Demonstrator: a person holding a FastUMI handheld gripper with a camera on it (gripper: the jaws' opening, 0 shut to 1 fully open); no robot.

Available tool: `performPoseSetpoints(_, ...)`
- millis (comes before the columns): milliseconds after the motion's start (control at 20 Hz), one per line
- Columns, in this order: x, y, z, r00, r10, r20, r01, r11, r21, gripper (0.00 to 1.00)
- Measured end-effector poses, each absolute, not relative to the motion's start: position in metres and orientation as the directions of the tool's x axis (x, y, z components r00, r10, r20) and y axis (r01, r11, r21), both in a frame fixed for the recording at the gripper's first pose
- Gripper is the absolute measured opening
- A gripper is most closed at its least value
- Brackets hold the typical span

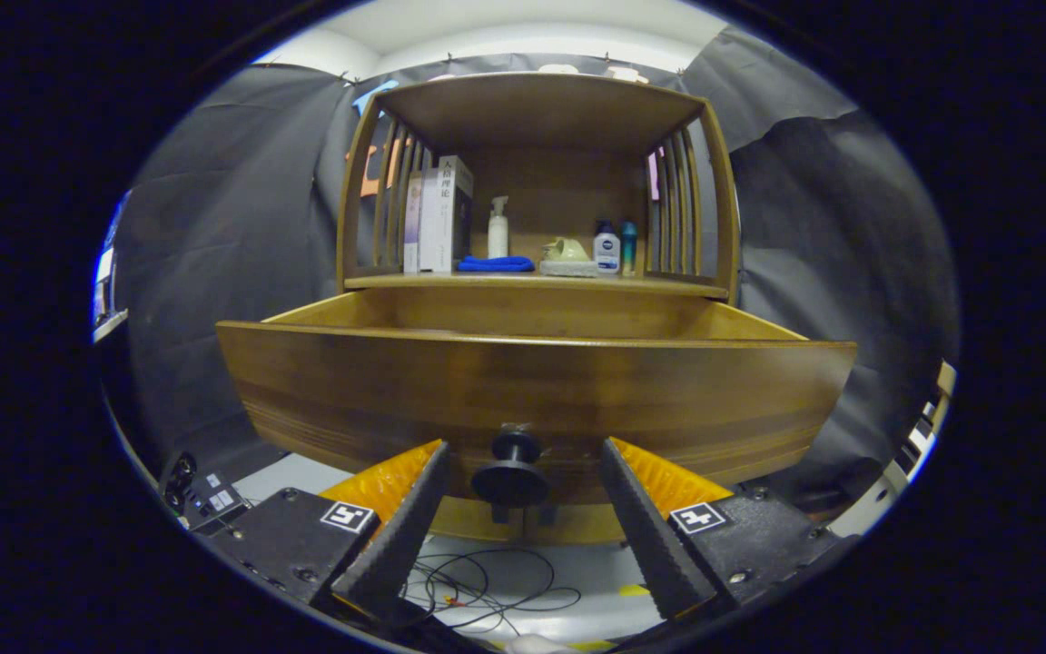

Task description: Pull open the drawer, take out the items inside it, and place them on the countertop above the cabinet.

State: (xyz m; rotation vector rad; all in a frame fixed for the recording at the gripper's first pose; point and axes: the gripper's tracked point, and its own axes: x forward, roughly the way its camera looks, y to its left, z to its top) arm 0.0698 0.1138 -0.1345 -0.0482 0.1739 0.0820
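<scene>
Wooden drawer point(537, 386) pulled out, round black knob point(511, 472) sitting between hand-held gripper point(523, 495) fingers, spread apart, touching nothing. Contents hidden behind drawer front; lifting out still to do.

The drawer point(537, 386) front is smooth, softly glossy wood, its knob point(511, 468) matt plastic, the folded cloth point(496, 264) soft fabric.

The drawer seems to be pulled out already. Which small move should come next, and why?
Probably lift the hand-held gripper above the drawer front. The drawer stands pulled out, and the open fingers flank its knob without pressing it; its inside is hidden from here.
</scene>
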Motion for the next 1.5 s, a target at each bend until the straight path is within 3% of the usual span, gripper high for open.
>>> performPoseSetpoints(400, 0.079, 0.111, -0.138, 0.987, -0.009, -0.158, -0.004, 0.997, -0.082, 1.0)
performPoseSetpoints(1500, 0.131, 0.115, -0.127, 0.981, 0.047, -0.187, -0.044, 0.999, 0.019, 1.0)
